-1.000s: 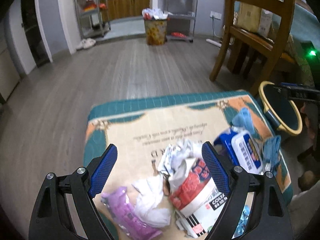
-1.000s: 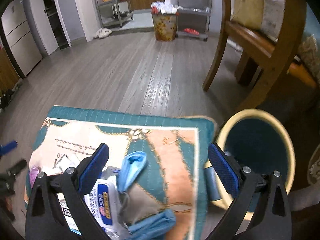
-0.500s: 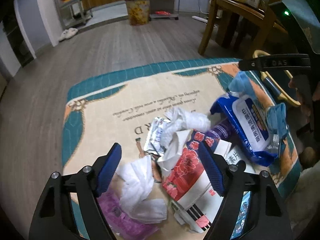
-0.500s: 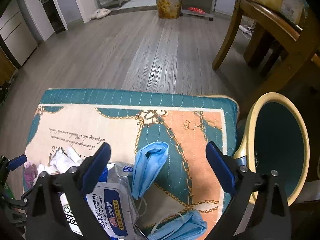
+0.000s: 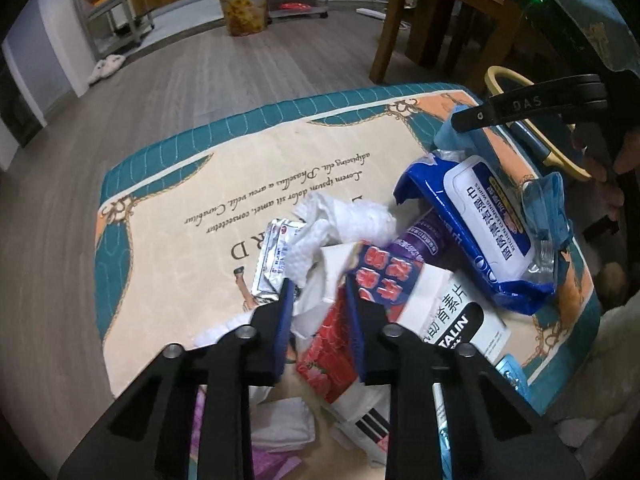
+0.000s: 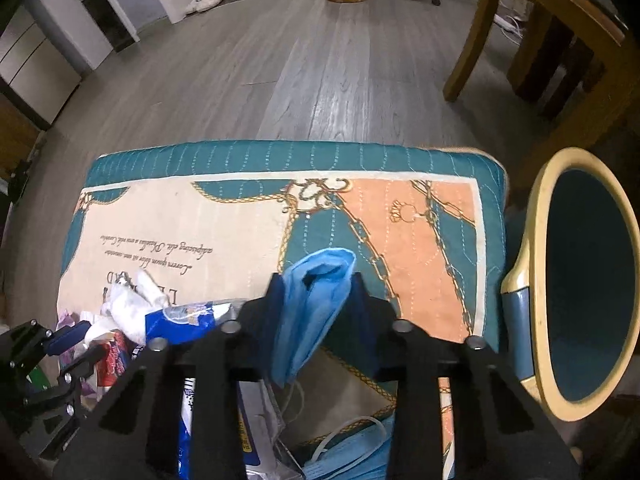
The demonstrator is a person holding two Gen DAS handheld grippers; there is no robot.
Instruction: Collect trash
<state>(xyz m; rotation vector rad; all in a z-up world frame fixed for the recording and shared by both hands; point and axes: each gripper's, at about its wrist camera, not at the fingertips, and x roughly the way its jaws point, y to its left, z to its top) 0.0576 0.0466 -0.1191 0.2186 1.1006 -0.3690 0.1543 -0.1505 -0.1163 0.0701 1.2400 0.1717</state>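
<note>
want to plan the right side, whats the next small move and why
Probably lift the right hand-held gripper and carry it right, over the bin. Its jaws have just closed on the blue mask, and the open bin stands beside the mat.

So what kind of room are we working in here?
Most likely a home's living or dining area: a wooden chair stands on wood-plank flooring, slippers lie by the wall, and storage shelving stands at the far end near what may be a kitchen.

Quilted matt cloth mat (image 6: 420,248); on it crumpled white paper tissue (image 5: 344,220), glossy plastic wipes pack (image 5: 480,224), soft non-woven blue mask (image 6: 316,296); beyond, matt wood-grain floor (image 6: 320,80).
</note>
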